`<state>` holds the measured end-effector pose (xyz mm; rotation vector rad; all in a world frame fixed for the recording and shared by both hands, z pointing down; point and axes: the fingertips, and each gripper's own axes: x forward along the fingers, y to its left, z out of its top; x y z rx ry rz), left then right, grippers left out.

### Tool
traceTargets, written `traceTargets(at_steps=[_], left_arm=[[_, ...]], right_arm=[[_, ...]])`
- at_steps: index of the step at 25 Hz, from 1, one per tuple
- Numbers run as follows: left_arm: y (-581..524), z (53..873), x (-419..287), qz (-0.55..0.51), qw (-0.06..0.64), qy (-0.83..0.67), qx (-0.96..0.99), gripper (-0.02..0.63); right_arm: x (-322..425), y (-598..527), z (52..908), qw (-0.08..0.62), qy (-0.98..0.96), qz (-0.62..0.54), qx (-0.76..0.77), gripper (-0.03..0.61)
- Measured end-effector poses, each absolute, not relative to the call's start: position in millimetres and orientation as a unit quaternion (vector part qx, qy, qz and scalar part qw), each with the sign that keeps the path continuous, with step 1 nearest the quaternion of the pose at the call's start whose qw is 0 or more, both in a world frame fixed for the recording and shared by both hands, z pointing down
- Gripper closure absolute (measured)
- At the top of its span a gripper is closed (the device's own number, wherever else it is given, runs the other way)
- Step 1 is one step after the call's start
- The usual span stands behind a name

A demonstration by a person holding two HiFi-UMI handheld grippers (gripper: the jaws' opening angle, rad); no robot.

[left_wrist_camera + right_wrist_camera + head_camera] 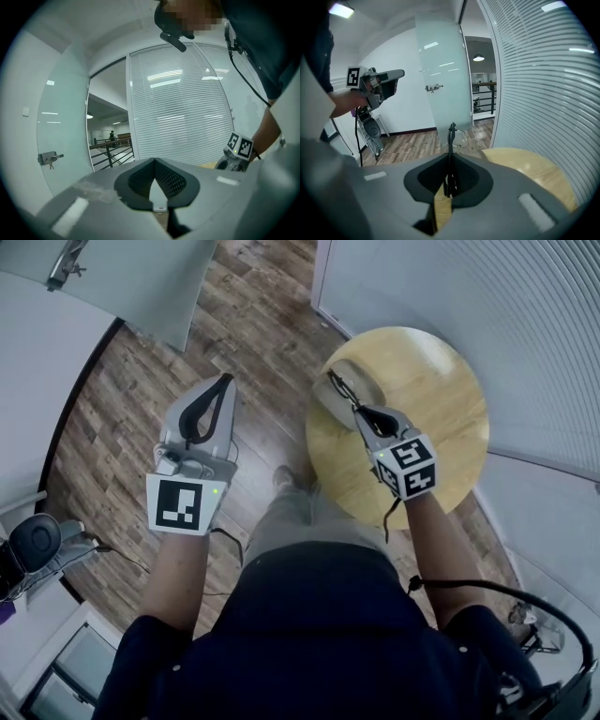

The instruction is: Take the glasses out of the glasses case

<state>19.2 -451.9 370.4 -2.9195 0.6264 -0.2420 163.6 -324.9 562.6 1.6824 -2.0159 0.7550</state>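
Gripping the glasses [451, 133] is your right gripper [359, 411]: its 2 jaws are pressed together on the thin black frame, and in the right gripper view the frame sticks up past the jaw tips, with a clear lens faintly visible beside it.

In the head view that gripper sits in the centre right of the frame, over the left part of the round wooden table [441, 381]. The pale glasses case [361, 376] lies just beyond its tips, toward the upper left of the tabletop. The black line of the frame crosses the case there, so the glasses are at or just above the case. You cannot tell from these views whether they are fully clear of it.

Your left gripper [223, 382] is in the left half of the head view, over the wooden floor [262, 315] and well apart from the table. Its jaw tips meet, leaving only an empty wedge of space behind them, and it holds nothing.

By my reading, the main step is done, because the glasses are in your grasp rather than lying loose in the case. What seems left is to carry them clear of the case. The frame is thin and pinched at 1 narrow spot, so it may swing or slip.
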Motion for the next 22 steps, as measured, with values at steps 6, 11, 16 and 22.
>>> traceTargets(at_steps=[6,11,16,22], left_arm=[[-441,333,8,-0.057,0.092,0.208,-0.972,0.611],[-432,302,-1,-0.036,0.106,0.204,-0.973,0.61],[-433,273,-11,-0.017,0.121,0.208,-0.97,0.609],[-432,237,-19,0.007,0.136,0.208,-0.969,0.609]], right_arm=[[161,-317,521,0.198,-0.72,0.243,0.618,0.545],[162,-310,480,0.193,-0.716,0.216,0.636,0.545],[163,-306,442,0.177,-0.711,0.194,0.652,0.545],[165,-292,386,0.147,-0.709,0.165,0.669,0.545]])
